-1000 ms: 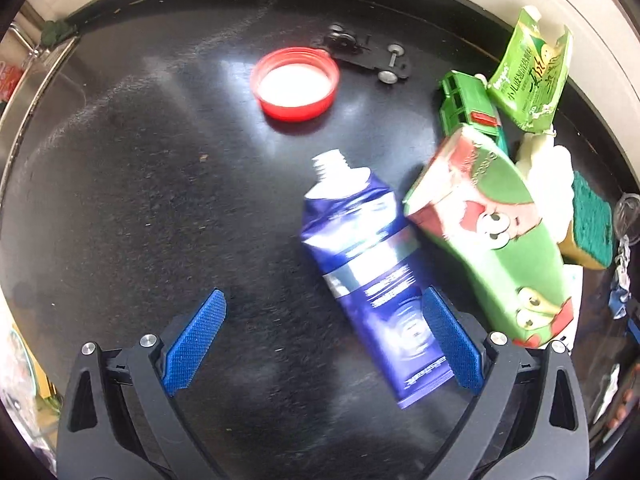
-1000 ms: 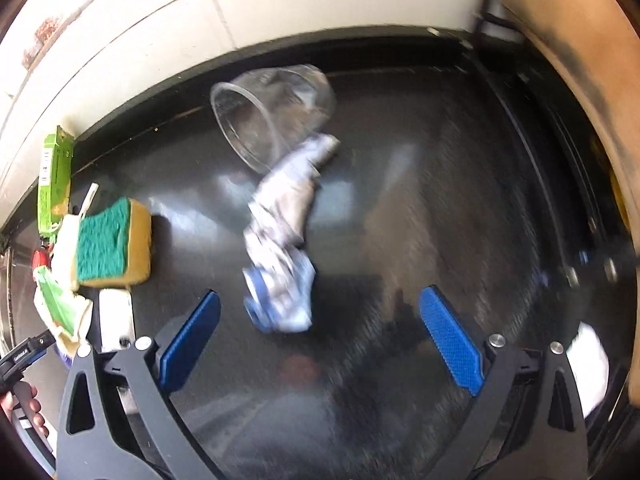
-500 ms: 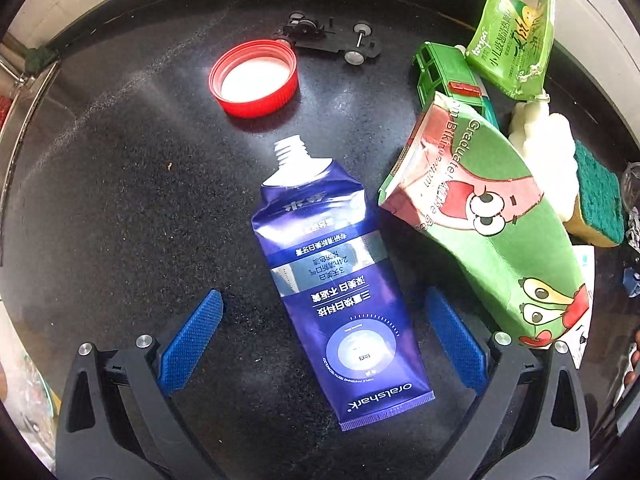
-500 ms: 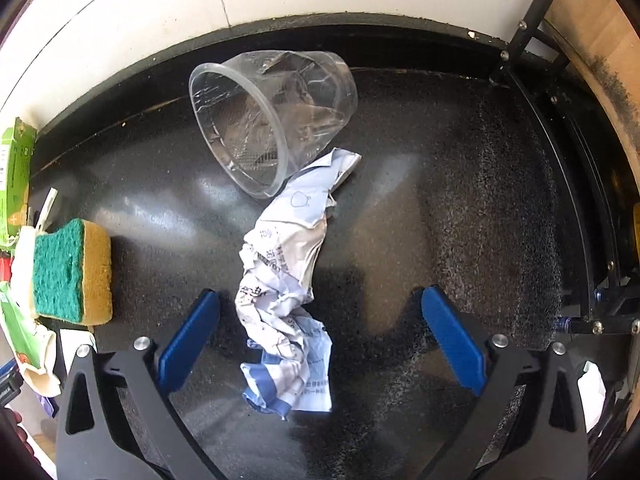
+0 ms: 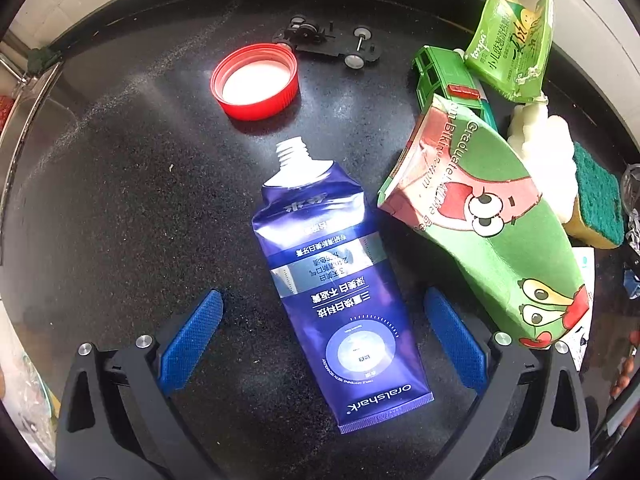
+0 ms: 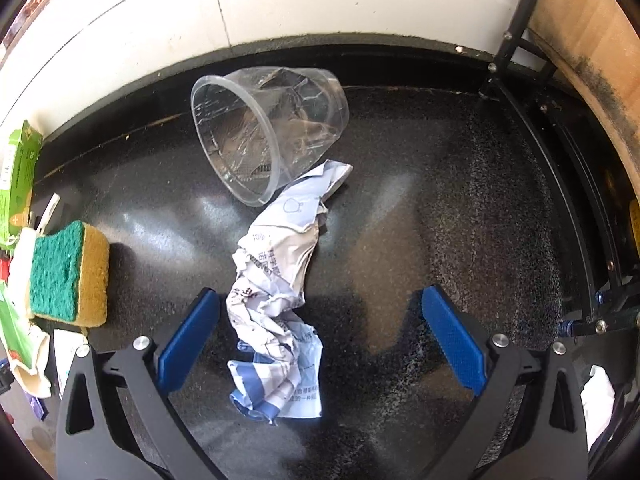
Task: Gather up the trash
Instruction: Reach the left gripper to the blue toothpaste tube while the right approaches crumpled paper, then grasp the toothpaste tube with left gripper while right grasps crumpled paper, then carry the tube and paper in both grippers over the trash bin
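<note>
Over the last second both grippers have come down and steadied over the black speckled worktop (image 5: 120, 200). The left gripper (image 5: 324, 340) has slid sideways until the flattened blue toothpaste tube with no cap (image 5: 340, 300) lies between its blue pads, where earlier the tube sat under the right-hand pad. Its fingers stand wide apart, holding nothing. The right gripper (image 6: 320, 336), likewise spread and empty, now frames the crumpled white-and-blue printed paper (image 6: 276, 304), which lies nearer its left pad and runs back toward the clear plastic cup on its side (image 6: 268, 140) near the worktop's back edge. Both pieces of trash look lined up for picking; neither is grasped yet, so collection seems about to begin.
</note>
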The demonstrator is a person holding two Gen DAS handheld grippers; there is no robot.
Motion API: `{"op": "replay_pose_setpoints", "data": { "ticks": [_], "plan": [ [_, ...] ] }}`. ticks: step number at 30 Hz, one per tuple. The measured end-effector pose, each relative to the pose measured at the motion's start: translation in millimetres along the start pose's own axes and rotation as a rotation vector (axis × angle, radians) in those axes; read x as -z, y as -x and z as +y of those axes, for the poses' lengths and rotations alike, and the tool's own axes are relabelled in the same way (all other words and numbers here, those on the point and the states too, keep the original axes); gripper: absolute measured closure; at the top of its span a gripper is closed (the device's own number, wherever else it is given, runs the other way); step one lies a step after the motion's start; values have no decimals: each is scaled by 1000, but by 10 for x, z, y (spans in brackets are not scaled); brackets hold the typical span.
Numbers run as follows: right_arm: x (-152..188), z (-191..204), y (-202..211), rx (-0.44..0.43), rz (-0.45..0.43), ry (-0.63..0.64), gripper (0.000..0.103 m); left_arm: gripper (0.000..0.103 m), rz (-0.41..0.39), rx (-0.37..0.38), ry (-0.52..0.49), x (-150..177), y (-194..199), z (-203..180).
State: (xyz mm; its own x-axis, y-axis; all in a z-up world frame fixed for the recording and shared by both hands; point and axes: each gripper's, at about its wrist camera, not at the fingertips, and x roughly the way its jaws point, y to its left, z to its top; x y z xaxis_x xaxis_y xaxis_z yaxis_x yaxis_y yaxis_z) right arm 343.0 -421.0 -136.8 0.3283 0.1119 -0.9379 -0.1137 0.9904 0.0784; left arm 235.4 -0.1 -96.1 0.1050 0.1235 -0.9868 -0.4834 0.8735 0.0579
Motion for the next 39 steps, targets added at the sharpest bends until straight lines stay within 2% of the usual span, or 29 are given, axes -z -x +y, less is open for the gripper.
{"op": "replay_pose_setpoints", "data": {
  "ticks": [1,2,4,5,7,10,14,22,29,39],
  "plan": [
    [-20,-3,-6,-8,26,18,5,6,-2,3,-4,12,-3,-4],
    [-36,4,-1,-17,35,34,9,8,-9,5,-23,37,-5,-13],
    [-60,24,130,-30,-11,76,69,38,-71,12,-76,70,115,-21],
    [-78,1,138,-31,12,62,79,50,-75,3,-81,61,148,-21],
    [-60,-93,157,-100,31,3,79,52,-47,56,-50,40,176,42],
    [26,-212,259,-150,42,-63,79,52,-62,51,-98,106,259,-6],
    [139,-291,498,-140,5,-74,79,52,-83,109,-68,174,432,50],
    [235,-166,859,-135,-52,-48,79,52,-167,136,36,334,917,485],
    [333,499,1069,-192,-79,76,79,52,-214,87,106,585,1159,1060],
    [397,1962,1155,-300,-75,311,79,52,-225,45,314,1101,1231,2107]
  ]
}}
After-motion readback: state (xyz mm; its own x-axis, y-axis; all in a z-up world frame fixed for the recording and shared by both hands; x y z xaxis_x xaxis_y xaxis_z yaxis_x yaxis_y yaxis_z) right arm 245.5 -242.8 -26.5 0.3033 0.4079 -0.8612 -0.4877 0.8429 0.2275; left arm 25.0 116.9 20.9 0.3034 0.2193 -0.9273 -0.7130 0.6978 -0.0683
